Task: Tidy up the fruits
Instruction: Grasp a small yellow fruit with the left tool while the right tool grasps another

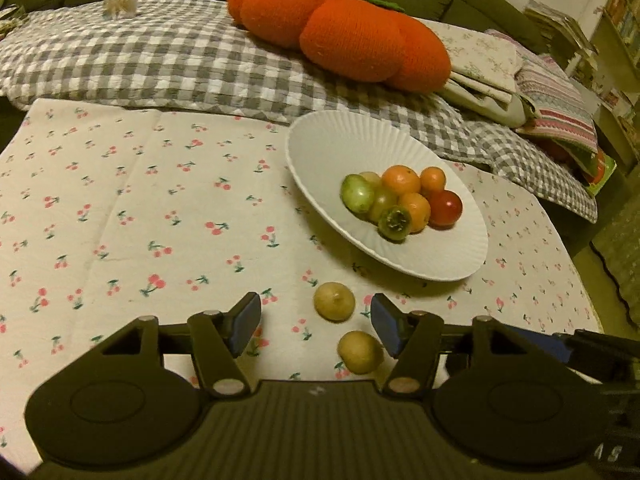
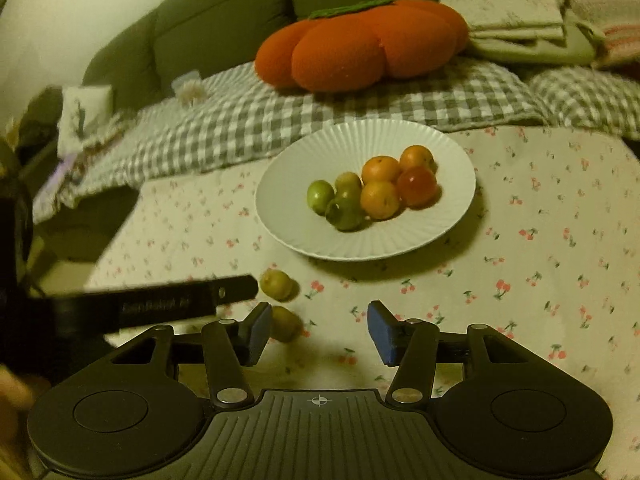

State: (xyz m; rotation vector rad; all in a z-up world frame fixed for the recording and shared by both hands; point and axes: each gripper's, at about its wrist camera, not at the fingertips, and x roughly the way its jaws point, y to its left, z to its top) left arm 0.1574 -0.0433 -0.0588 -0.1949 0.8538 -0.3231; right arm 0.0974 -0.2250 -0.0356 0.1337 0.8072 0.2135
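Two small yellow-green fruits loose on the cherry-print worktop, short of the white fluted plate already heaped with orange, green and red fruit.

Left tool wide open and empty, blue pads spread. Farther loose fruit just ahead of the gap, slightly toward the right pad; nearer loose fruit lower in the gap, just beside the right pad, contact too close to call. Plate farther ahead and to the right.

Right tool likewise wide open, holding nothing. Seen from its wrist, both loose fruits off to the left: one partly behind the left pad, the other just beyond it, beside the dark body of the left tool reaching in.

Probably light, round, smooth-skinned and prone to roll; likely firm but bruisable. Best taken across the widest middle, pads level, with gentle closure only. Plate mound loose, likely to shift under a dropped fruit.
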